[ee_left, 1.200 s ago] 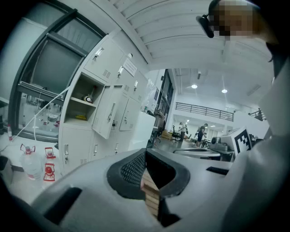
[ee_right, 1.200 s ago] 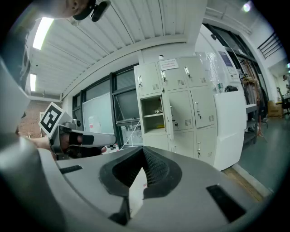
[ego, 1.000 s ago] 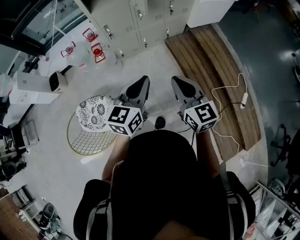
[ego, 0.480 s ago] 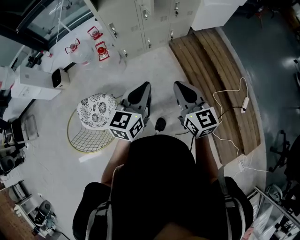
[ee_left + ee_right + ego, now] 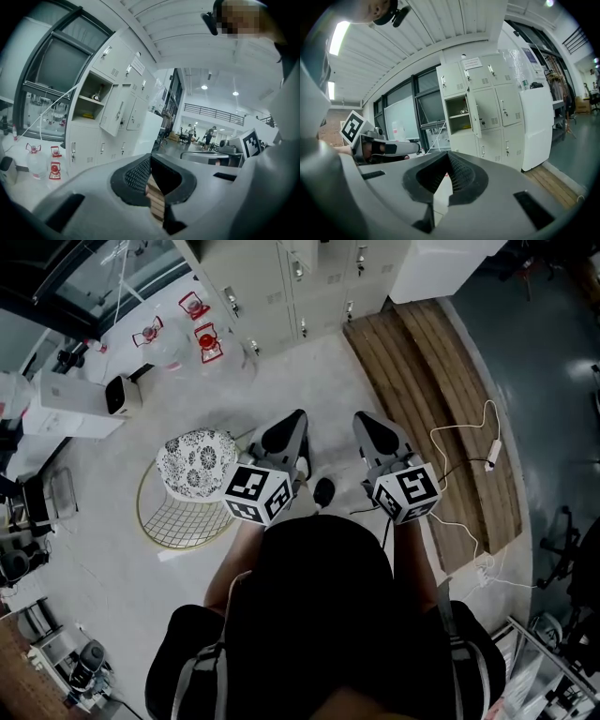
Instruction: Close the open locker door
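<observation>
Both gripper views show the open locker door ahead of and above the closed, empty left tool and right tool, long axis upright, swung out toward them from its compartment's right edge, where the head view gives only the locker bank from steeply above.

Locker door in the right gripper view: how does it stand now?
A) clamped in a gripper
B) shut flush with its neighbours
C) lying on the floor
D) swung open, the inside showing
D: the locker door stands swung out from its compartment, whose inside is exposed.
</observation>
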### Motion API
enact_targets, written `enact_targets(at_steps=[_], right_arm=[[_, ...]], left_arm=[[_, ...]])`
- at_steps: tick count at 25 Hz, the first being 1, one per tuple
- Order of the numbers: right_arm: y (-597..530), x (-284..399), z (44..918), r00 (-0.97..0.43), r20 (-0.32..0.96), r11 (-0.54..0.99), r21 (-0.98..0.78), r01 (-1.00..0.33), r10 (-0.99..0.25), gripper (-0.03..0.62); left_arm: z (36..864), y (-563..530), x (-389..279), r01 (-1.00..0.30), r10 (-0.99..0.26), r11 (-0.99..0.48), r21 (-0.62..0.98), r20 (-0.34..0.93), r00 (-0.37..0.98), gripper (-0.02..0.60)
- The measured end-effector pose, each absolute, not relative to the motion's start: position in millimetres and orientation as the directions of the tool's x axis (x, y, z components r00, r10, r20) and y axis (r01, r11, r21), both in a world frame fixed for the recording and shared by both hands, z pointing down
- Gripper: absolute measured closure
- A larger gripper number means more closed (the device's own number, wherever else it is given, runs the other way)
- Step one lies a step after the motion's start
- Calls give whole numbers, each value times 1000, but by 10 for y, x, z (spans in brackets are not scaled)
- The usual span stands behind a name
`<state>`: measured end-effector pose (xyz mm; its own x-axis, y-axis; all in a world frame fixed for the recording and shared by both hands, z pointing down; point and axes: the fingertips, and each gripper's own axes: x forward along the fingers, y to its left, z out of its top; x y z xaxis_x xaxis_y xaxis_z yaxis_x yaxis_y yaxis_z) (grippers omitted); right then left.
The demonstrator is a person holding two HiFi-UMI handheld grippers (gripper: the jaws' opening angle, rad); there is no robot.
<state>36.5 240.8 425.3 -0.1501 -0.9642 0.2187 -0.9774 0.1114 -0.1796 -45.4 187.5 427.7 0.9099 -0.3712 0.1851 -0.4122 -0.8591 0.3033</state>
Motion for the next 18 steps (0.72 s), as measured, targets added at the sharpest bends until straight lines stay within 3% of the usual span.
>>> enact_targets(at_steps=[18], right_arm=[[1057,831,4054,-133,221,102,-145,-984,-966,591]], left_arm=[[4178,459,-13,-411,-382,-852,324,151,912,563]])
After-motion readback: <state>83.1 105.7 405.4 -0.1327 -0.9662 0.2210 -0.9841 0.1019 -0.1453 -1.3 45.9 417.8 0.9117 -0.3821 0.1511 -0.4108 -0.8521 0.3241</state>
